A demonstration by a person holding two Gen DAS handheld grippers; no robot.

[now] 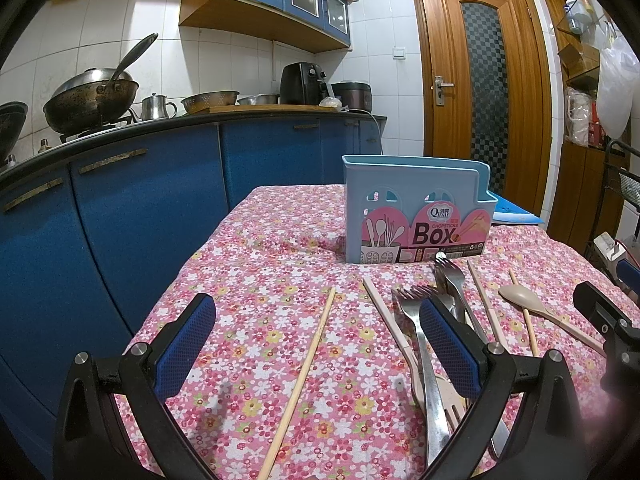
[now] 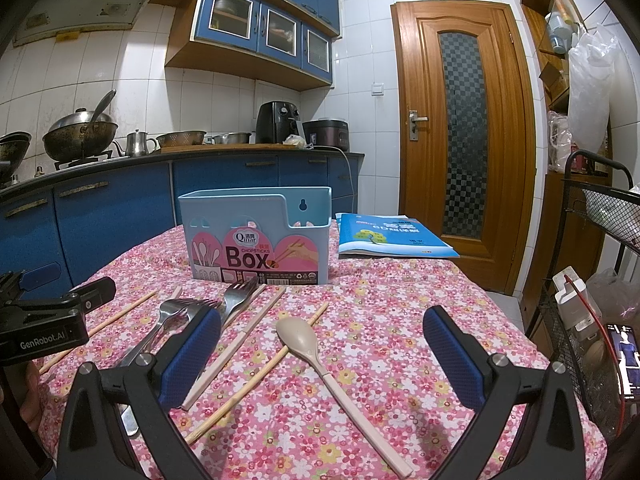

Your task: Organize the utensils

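Observation:
A light blue chopsticks box [image 1: 416, 216] [image 2: 256, 236] stands upright on the floral tablecloth. Before it lie loose utensils: steel forks [image 1: 420, 320] [image 2: 236, 300], wooden chopsticks [image 1: 308, 368] [image 2: 256, 372] and a beige spoon [image 1: 532, 300] [image 2: 316, 348]. My left gripper [image 1: 320, 344] is open above the cloth, with one chopstick lying between its fingers and the forks beside its right finger [image 1: 448, 348]. My right gripper [image 2: 324, 356] is open over the beige spoon and holds nothing. The left gripper's body [image 2: 44, 320] shows at the left edge of the right wrist view.
A blue booklet [image 2: 392, 236] lies behind the box to the right. Blue kitchen cabinets [image 1: 120, 216] run along the table's left side, with a wok [image 1: 88, 96] and pots on the counter. A black wire rack [image 2: 592, 280] stands at the right, before a wooden door [image 2: 460, 136].

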